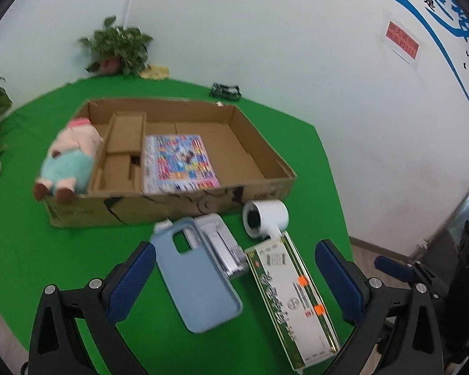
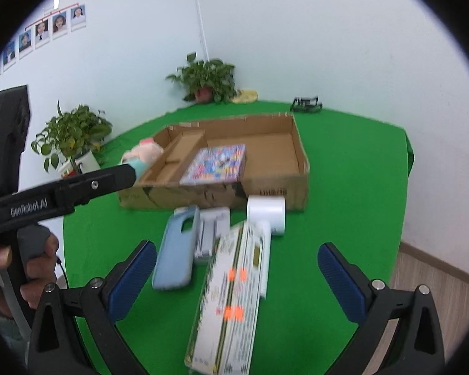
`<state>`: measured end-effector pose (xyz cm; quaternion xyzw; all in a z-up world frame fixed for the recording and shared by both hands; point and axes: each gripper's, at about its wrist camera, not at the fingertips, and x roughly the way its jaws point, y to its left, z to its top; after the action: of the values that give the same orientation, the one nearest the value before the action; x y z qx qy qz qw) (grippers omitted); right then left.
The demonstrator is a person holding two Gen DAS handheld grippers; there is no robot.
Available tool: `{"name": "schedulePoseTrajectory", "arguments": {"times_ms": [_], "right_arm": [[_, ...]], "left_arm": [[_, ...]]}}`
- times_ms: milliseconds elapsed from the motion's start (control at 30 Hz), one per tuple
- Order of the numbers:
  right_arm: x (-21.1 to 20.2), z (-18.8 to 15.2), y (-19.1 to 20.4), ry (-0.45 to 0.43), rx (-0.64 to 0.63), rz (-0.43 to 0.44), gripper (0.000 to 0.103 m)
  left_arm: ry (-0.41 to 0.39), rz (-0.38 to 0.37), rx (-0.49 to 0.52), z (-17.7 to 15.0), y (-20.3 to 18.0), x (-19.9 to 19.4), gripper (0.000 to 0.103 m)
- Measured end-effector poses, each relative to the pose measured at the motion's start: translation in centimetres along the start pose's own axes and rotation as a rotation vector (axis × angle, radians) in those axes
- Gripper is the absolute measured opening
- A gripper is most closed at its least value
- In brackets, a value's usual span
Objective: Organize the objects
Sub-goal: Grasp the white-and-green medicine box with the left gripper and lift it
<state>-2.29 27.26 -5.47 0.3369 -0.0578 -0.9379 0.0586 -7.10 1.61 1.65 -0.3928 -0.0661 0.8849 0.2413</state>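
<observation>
Hovering above the near edge of the green table [image 1: 31,250], the left hand-held gripper [image 1: 234,278] has its blue-padded fingers [image 1: 131,281] spread wide with nothing between them; below it lie a pale blue phone case [image 1: 197,284] and, just to its right, a long green-and-white box [image 1: 292,300] with orange stickers; a clear silver-white package [image 1: 219,243] sits between the two, partly under the case; a white hair dryer [image 1: 265,218] lies beyond the box, its barrel close to the front wall of the cardboard tray [image 1: 265,143]. The right hand-held gripper [image 2: 237,278] is likewise spread and holds nothing, poised over the long box [image 2: 231,300], with the phone case [image 2: 176,250] left of it and the dryer [image 2: 267,215] beyond; the clear package [image 2: 211,234] shows between case and box. Inside the tray [image 2: 300,143] a colourful flat pack [image 1: 179,162] lies near the front wall, beside the cardboard dividers [image 1: 125,143]; the right-hand part of the tray floor is bare cardboard. A plush toy [image 1: 72,162] in pink and teal rests tilted over the tray's left wall, feet hanging outside. Potted plants [image 2: 208,78] stand at the far edge by the wall, one more [image 2: 72,134] at the left; a small black object [image 1: 225,90] sits behind the tray, too blurred to identify.
</observation>
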Motion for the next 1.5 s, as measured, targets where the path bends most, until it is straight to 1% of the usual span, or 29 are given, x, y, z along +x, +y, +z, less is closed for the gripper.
{"name": "schedulePoseTrajectory", "arguments": {"times_ms": [67, 167, 200, 267, 367, 433, 500, 533, 567, 633, 700, 733, 867, 933, 1000, 1100, 1133, 1167, 1233, 1267, 1367, 1400, 1433, 1467, 1500], "right_arm": [[1.0, -1.8, 0.4, 0.087, -0.003, 0.029, 0.101], [1.8, -3.6, 1.5, 0.159, -0.026, 0.039, 0.099], [2.0, -3.9, 1.7, 0.172, -0.031, 0.033, 0.098], [2.3, -4.1, 1.9, 0.192, -0.028, 0.021, 0.092], [2.6, -4.3, 2.6, 0.207, -0.084, -0.023, 0.083], [2.6, -4.6, 3.8, 0.203, -0.149, -0.064, 0.083], [2.7, -4.7, 4.5, 0.203, -0.188, -0.071, 0.083], [2.9, -4.8, 5.0, 0.209, -0.211, -0.078, 0.081], [3.1, -5.0, 5.2, 0.216, -0.224, -0.089, 0.078], [3.9, -5.4, 5.5, 0.244, -0.251, -0.123, 0.077], [4.4, -5.6, 5.3, 0.262, -0.244, -0.13, 0.073], [4.5, -5.7, 5.1, 0.265, -0.239, -0.133, 0.066], [4.2, -5.5, 4.2, 0.248, -0.185, -0.109, 0.06], [4.0, -5.4, 3.6, 0.251, -0.151, -0.084, 0.059], [4.0, -5.3, 2.8, 0.255, -0.1, -0.048, 0.059], [4.2, -5.4, 1.8, 0.269, -0.013, 0.004, 0.061], [4.2, -5.4, 1.7, 0.273, -0.001, 0.007, 0.065], [4.2, -5.5, 1.7, 0.279, -0.001, 0.005, 0.07], [4.2, -6.0, 2.3, 0.292, -0.015, -0.013, 0.077], [4.1, -6.1, 2.4, 0.292, -0.022, -0.023, 0.078], [4.1, -6.0, 2.5, 0.283, -0.045, -0.058, 0.077], [4.0, -6.0, 2.4, 0.281, -0.049, -0.072, 0.075], [4.2, -6.0, 2.2, 0.287, -0.051, -0.094, 0.068], [4.3, -6.0, 2.0, 0.289, -0.046, -0.093, 0.065], [4.4, -5.8, 1.7, 0.288, -0.037, -0.083, 0.065]], "left_arm": [[0.083, -0.077, -0.024, -1.3, 0.1, 1.8, 0.101], [0.164, -0.124, -0.039, -2.9, -0.3, 4.0, 0.1], [0.185, -0.148, -0.046, -3.4, -0.5, 4.6, 0.1], [0.237, -0.219, -0.067, -4.2, -0.6, 5.9, 0.098], [0.299, -0.276, -0.109, -5.1, -0.5, 7.6, 0.095], [0.317, -0.31, -0.106, -5.6, -0.7, 8.3, 0.092], [0.328, -0.345, -0.105, -6.0, -0.9, 8.9, 0.092], [0.336, -0.359, -0.109, -6.2, -0.9, 9.2, 0.091], [0.345, -0.366, -0.116, -6.4, -0.9, 9.6, 0.087], [0.367, -0.377, -0.135, -6.9, -0.8, 10.3, 0.083], [0.383, -0.391, -0.137, -7.1, -0.9, 10.8, 0.079], [0.392, -0.4, -0.135, -7.3, -1.1, 11.1, 0.077], [0.418, -0.427, -0.155, -7.8, -1.2, 12.2, 0.068], [0.427, -0.43, -0.167, -8.0, -1.1, 12.7, 0.067], [0.424, -0.425, -0.172, -7.9, -1.0, 12.9, 0.067], [0.412, -0.422, -0.164, -7.8, -0.9, 12.9, 0.061], [0.407, -0.424, -0.164, -7.7, -0.8, 12.9, 0.054], [0.405, -0.428, -0.167, -7.6, -0.7, 12.8, 0.049], [0.404, -0.433, -0.161, -7.3, -0.5, 12.5, 0.047], [0.404, -0.431, -0.155, -7.2, -0.5, 12.3, 0.047], [0.416, -0.442, -0.16, -7.1, -0.4, 12.4, 0.046], [0.419, -0.437, -0.156, -7.1, -0.4, 12.6, 0.046], [0.418, -0.427, -0.145, -7.1, -0.4, 12.6, 0.046], [0.419, -0.427, -0.138, -7.1, -0.5, 12.6, 0.046], [0.419, -0.429, -0.139, -7.0, -0.3, 12.6, 0.046]]}}
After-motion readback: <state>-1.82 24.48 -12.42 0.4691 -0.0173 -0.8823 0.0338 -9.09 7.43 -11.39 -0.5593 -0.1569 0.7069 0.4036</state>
